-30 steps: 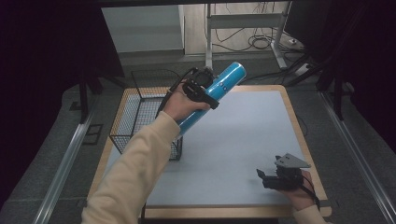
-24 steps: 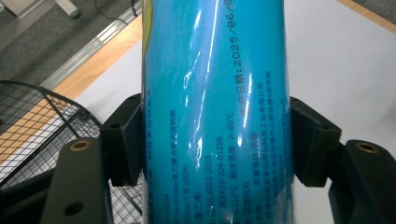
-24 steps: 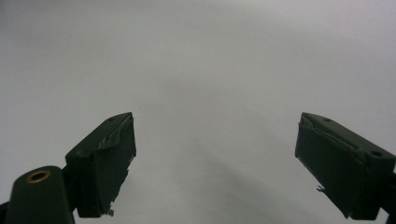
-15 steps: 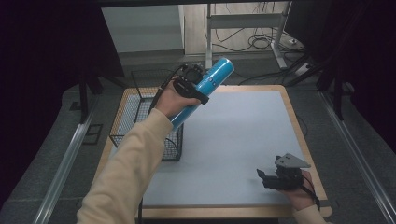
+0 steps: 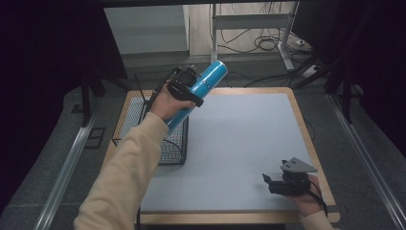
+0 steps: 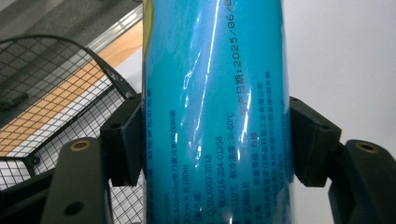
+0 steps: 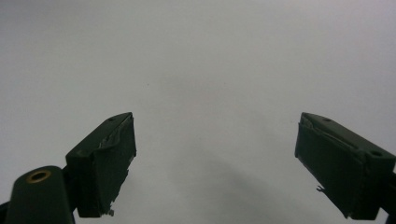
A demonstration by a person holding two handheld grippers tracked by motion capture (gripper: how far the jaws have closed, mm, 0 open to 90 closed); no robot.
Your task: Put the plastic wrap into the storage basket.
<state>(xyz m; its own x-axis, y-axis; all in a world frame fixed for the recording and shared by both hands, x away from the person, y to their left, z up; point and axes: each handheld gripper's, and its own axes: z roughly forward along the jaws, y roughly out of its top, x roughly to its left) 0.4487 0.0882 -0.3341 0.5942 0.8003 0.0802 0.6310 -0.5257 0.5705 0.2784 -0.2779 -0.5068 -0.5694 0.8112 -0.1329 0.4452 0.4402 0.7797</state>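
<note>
Your left tongs (image 5: 187, 89) are clamped across a blue plastic-wrapped cylinder (image 5: 198, 93), held tilted in the air over the near edge of the wire basket (image 5: 143, 129). If you lower it at this slant, its bottom end could snag the basket rim, or the glossy wrap could slip through the pads. Your left forearm reaches forward, wrist raised. Your right tongs (image 5: 282, 182) rest apart, empty, on the grey surface (image 5: 239, 139).
</note>
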